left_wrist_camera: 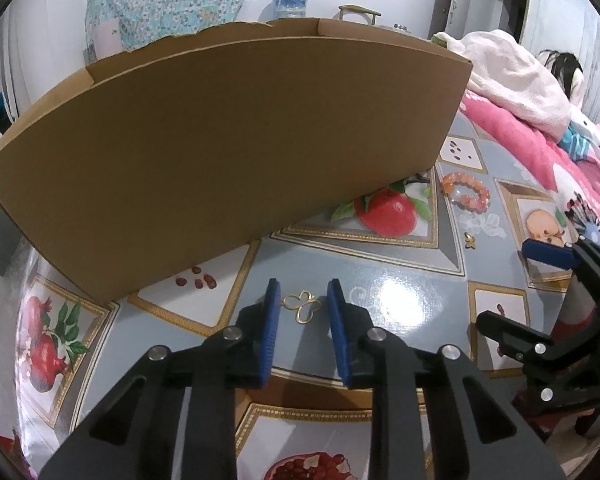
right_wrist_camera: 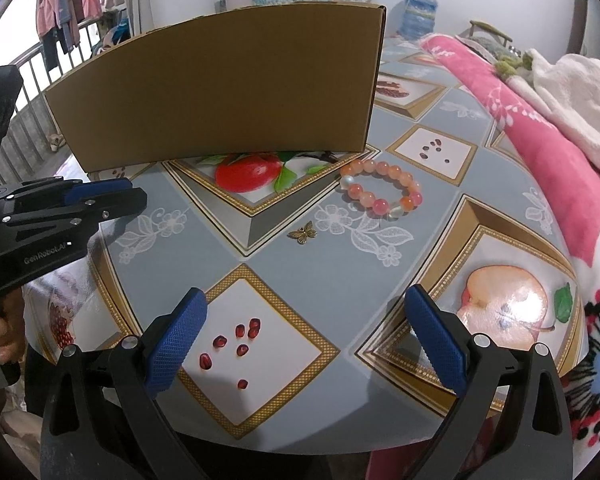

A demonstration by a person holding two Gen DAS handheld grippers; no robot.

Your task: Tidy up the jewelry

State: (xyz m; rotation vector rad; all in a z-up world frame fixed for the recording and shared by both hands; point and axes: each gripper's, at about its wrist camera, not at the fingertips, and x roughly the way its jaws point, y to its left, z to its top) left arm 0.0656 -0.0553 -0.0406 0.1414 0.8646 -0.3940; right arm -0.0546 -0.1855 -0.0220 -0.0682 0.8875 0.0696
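Observation:
A small gold openwork clover ornament (left_wrist_camera: 302,306) lies on the fruit-print tablecloth, close to the near wall of a big cardboard box (left_wrist_camera: 220,140). My left gripper (left_wrist_camera: 303,300) has its blue pads against the ornament's two ends, jaws narrow. From the right wrist view the left gripper (right_wrist_camera: 100,194) shows at the left edge, low by the cardboard box (right_wrist_camera: 220,88). A pink-orange bead bracelet (right_wrist_camera: 380,190) and a gold butterfly charm (right_wrist_camera: 302,234) lie loose further right. My right gripper (right_wrist_camera: 304,320) hovers wide open over the table, holding nothing, well short of both.
The box stands tall at the back of the table (right_wrist_camera: 320,272). A pink blanket (right_wrist_camera: 540,140) and a white towel pile up along the right edge. A hand (right_wrist_camera: 0,328) holds the left gripper's handle. The pomegranate seeds are only printed on the cloth.

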